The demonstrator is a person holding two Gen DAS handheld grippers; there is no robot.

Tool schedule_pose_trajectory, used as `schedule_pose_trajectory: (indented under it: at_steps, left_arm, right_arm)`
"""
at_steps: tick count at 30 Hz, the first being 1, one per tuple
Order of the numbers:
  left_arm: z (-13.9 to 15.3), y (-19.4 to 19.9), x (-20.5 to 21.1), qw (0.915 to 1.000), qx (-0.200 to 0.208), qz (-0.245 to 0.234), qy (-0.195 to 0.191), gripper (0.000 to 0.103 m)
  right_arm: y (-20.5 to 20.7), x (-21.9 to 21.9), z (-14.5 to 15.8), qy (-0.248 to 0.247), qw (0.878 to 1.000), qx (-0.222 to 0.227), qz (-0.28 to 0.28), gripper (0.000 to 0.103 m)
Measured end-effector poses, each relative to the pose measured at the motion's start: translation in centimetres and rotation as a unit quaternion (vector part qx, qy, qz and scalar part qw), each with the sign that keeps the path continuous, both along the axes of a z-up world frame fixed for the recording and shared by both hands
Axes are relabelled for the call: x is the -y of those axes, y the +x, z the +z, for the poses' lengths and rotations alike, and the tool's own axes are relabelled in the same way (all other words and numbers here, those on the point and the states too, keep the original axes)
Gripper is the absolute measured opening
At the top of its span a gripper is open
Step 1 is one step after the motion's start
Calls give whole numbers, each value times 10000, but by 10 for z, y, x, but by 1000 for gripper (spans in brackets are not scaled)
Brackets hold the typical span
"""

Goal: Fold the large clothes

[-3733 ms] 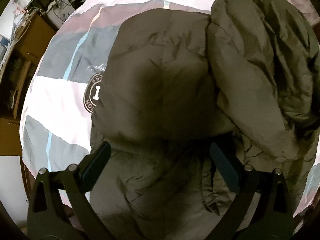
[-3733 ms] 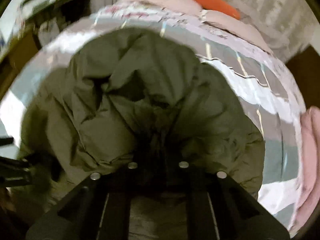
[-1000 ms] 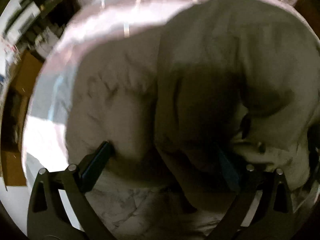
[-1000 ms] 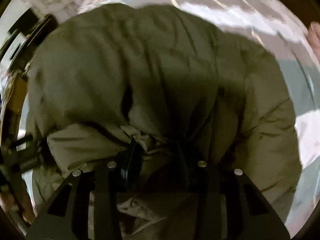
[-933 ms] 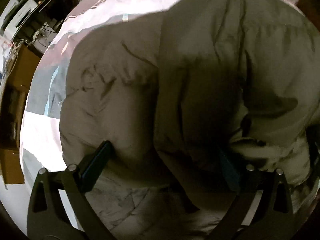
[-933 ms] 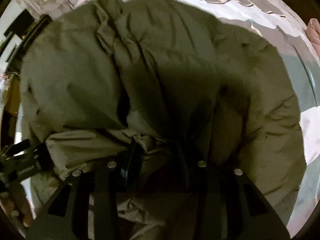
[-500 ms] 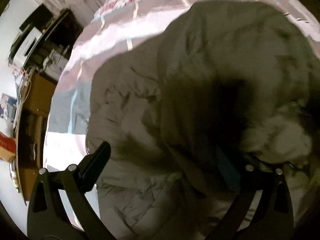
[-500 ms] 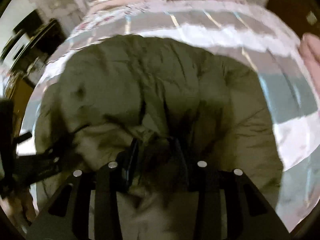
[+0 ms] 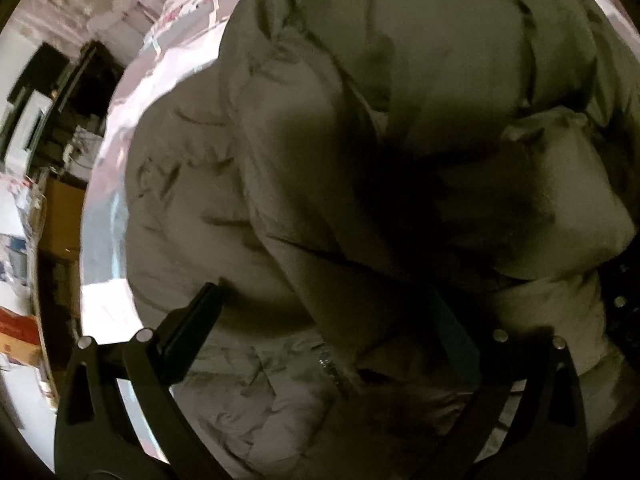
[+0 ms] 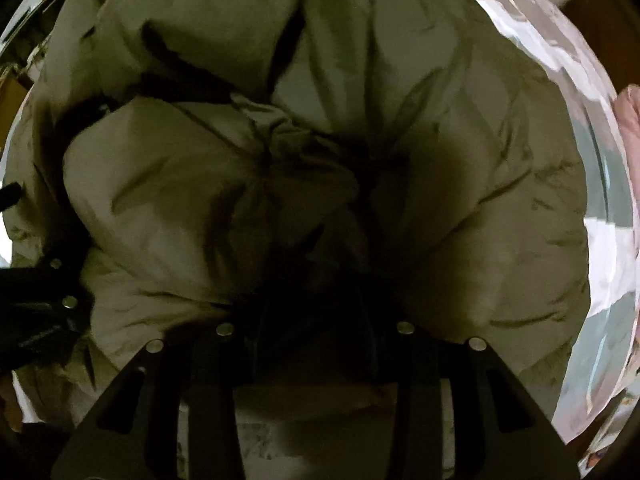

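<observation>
An olive-green puffy jacket (image 9: 400,140) lies bunched on a bed and fills both views; it also shows in the right wrist view (image 10: 360,120). My left gripper (image 9: 324,316) is open, its fingers wide apart, with jacket folds pushed in between them. My right gripper (image 10: 316,272) has its fingers close together, shut on a bunched fold of the jacket; the fingertips are buried in dark fabric. The left gripper's body shows at the left edge of the right wrist view (image 10: 36,308).
The bed cover (image 9: 120,128) is checked in pink, white and grey-blue, and shows at the right of the right wrist view (image 10: 600,208). Dark shelves and wooden furniture (image 9: 60,140) stand left of the bed. A pink cloth (image 10: 632,120) lies at the bed's right edge.
Both grippers have moved closer to the jacket, which now fills more of each view. The right gripper keeps its hold on the fold; the left stays open.
</observation>
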State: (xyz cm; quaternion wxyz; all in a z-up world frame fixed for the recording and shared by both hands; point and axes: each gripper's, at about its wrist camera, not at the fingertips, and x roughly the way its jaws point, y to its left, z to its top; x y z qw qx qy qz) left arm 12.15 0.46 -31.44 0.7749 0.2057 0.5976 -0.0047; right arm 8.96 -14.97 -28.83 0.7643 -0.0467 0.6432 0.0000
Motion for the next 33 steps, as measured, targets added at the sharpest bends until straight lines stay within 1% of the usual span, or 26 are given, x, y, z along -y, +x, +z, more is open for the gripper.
schedule_pose_trajectory:
  at_steps: [1, 4, 6, 8, 9, 11, 13, 14, 15, 16, 17, 19, 20, 21, 22, 23, 24, 25, 26, 28, 29, 30, 31, 32, 33]
  left_arm:
    - [4, -1, -5, 9999, -17, 35, -120, 101]
    - [25, -10, -21, 9989, 54, 81, -453, 101]
    - [36, -18, -33, 9982, 192, 18, -573, 101]
    - [38, -22, -47, 9976, 244, 17, -641, 101]
    - [36, -22, -55, 9978, 220, 62, -624, 101]
    - [19, -17, -75, 9990, 41, 281, -351, 101]
    - [-6, -10, -93, 9980, -293, 556, -47, 101]
    - [-18, -7, -101, 9965, -475, 684, 89, 101]
    - [-29, -6, -109, 9948, -634, 781, 143, 101]
    - [-37, -5, -115, 9933, -767, 869, -4, 101]
    - [-37, -4, -119, 9924, -798, 929, -114, 101]
    - [-28, -7, -121, 9931, -742, 891, -185, 101]
    - [-21, -11, -121, 9943, -673, 809, -189, 101]
    - [-12, -17, -122, 9957, -579, 680, -251, 101]
    - [-6, -21, -123, 9962, -533, 607, -314, 101]
    - [1, -27, -126, 9965, -499, 553, -390, 101]
    - [8, -35, -131, 9960, -505, 527, -506, 101]
    - [11, -40, -136, 9952, -551, 534, -608, 101]
    - [13, -46, -142, 9938, -625, 566, -719, 101]
    - [13, -65, -156, 9883, -889, 696, -1025, 101]
    - [10, -76, -164, 9836, -1093, 743, -1230, 101]
    - [5, -84, -172, 9791, -1251, 772, -1404, 101]
    - [0, -97, -180, 9707, -1500, 865, -1667, 101]
    - [-4, -105, -186, 9634, -1681, 987, -1841, 101]
    - [-10, -116, -195, 9515, -1909, 1201, -2092, 101]
  right_arm:
    - [0, 1, 2, 47, 10000, 8, 15, 39]
    - [-8, 17, 23, 422, 9989, 144, -144, 39]
    - [-16, 33, 41, 589, 9973, 320, -282, 39]
    - [-18, 47, 52, 637, 9961, 450, -401, 40]
    - [-19, 58, 55, 670, 9952, 495, -512, 40]
    - [-20, 70, 49, 668, 9944, 434, -695, 40]
    - [-14, 77, 28, 618, 9946, 235, -795, 40]
    - [-11, 75, 18, 484, 9957, 175, -770, 40]
    - [-6, 70, 11, 329, 9969, 174, -699, 40]
    - [-5, 66, 8, 197, 9978, 184, -613, 40]
    - [-4, 59, 8, -11, 9987, 227, -448, 40]
    - [-9, 54, 16, -110, 9990, 327, -292, 42]
    - [-12, 56, 23, -36, 9989, 388, -266, 45]
    - [-15, 59, 31, 121, 9981, 532, -299, 58]
    - [-19, 63, 45, 238, 9967, 690, -364, 75]
    - [-36, 66, 58, 311, 9947, 881, -440, 83]
    - [-48, 79, 75, 351, 9912, 1155, -549, 91]
    - [-55, 89, 81, 340, 9897, 1252, -598, 94]
    - [-71, 107, 90, 260, 9879, 1332, -751, 95]
    - [-102, 140, 91, 143, 9843, 1248, -1239, 98]
    - [-125, 160, 86, 209, 9799, 1099, -1652, 98]
    - [-136, 182, 76, 388, 9728, 892, -2102, 98]
    - [-146, 199, 67, 599, 9644, 701, -2477, 98]
    - [-163, 221, 52, 1036, 9461, 381, -3044, 98]
    - [-175, 229, 41, 1270, 9340, 166, -3334, 98]
